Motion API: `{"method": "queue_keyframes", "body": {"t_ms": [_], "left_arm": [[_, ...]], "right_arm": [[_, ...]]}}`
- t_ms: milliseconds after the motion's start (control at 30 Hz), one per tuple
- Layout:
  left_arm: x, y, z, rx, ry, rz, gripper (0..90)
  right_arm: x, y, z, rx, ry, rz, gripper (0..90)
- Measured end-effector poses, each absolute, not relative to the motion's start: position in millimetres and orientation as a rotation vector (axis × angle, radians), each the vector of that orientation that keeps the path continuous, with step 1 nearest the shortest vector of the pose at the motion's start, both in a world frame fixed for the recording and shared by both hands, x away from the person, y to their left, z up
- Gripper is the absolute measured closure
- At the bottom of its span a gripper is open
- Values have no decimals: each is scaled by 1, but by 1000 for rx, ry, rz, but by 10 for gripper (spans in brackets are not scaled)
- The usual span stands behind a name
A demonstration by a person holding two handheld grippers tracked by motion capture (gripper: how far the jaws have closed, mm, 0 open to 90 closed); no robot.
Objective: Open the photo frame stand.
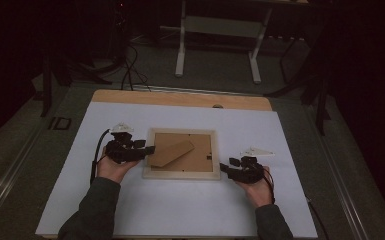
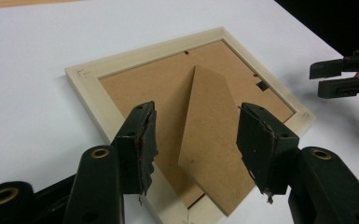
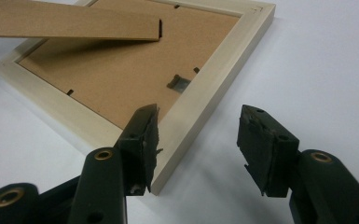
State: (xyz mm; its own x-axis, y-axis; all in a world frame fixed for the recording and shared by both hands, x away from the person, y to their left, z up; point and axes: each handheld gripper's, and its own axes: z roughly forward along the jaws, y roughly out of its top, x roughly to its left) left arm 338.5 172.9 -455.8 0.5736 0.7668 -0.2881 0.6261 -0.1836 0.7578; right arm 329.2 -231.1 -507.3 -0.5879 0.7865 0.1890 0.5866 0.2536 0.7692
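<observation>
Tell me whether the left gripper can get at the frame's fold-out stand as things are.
Probably yes: the left gripper is open, its jaws straddling the raised stand on the picture frame, nothing between them.

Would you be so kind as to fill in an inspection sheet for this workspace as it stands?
Surface: white sheet laid over a wooden table.
Job's things: pale wooden picture frame lying face down, brown backing board uppermost; its stand flap is swung out and raised off the backing.
Clutter: nothing seen.
Grippers: left tongs open, over the frame's left edge with the flap between the jaws, not pressed; right tongs open, beside the frame's lower right corner, holding nothing.
Cables: one trails from each gripper; the left cable loops over the sheet.
Surroundings: dark room, white table legs and floor cables beyond.
</observation>
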Motion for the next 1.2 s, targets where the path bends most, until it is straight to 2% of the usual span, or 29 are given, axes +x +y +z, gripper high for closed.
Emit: {"method": "queue_keyframes", "body": {"t_ms": [633, 967, 1200], "left_arm": [[364, 160, -462, 1927, 1135, 126, 473], [373, 151, -475, 1941, 1142, 36, 482], [375, 144, -480, 1975, 1141, 22, 448]], "right_arm": [[329, -232, -508, 1293, 2293, 1231, 490], [329, -232, -508, 1291, 2298, 1230, 491], [329, -234, -508, 1291, 2292, 1235, 491]]}}
